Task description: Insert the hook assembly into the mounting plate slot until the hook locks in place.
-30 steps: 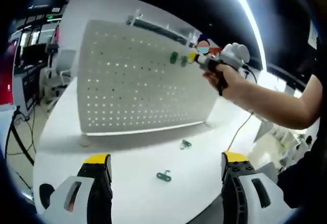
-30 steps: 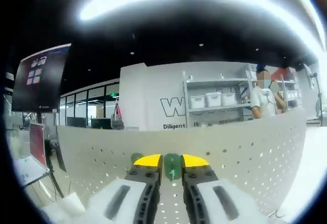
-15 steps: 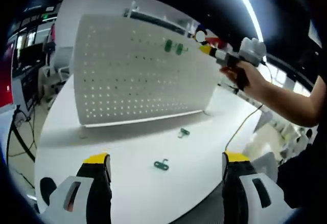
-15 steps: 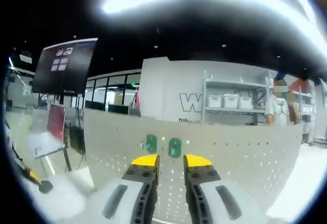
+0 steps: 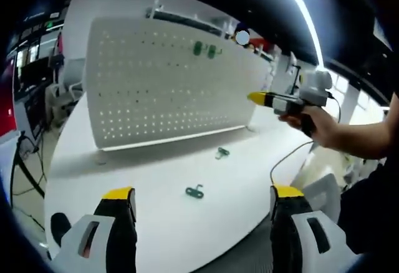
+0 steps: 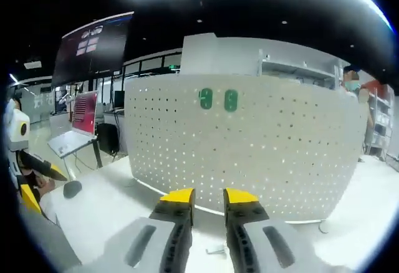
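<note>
Two green hooks (image 6: 215, 99) sit side by side high on the upright white pegboard (image 5: 156, 80). Two more green hooks (image 5: 194, 191) lie on the white surface (image 5: 156, 186) near it. The left tool (image 5: 199, 204) is spread wide; the right tool (image 6: 207, 196) has a narrow gap, holding nothing.

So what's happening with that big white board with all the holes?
A person is hanging little green hooks on the white pegboard, using a gripper in each hand. Two green hooks sit side by side near the board's top. The right gripper is off the board with nothing between its jaws. The left gripper hangs open over the table, where two more green hooks lie waiting.
</note>
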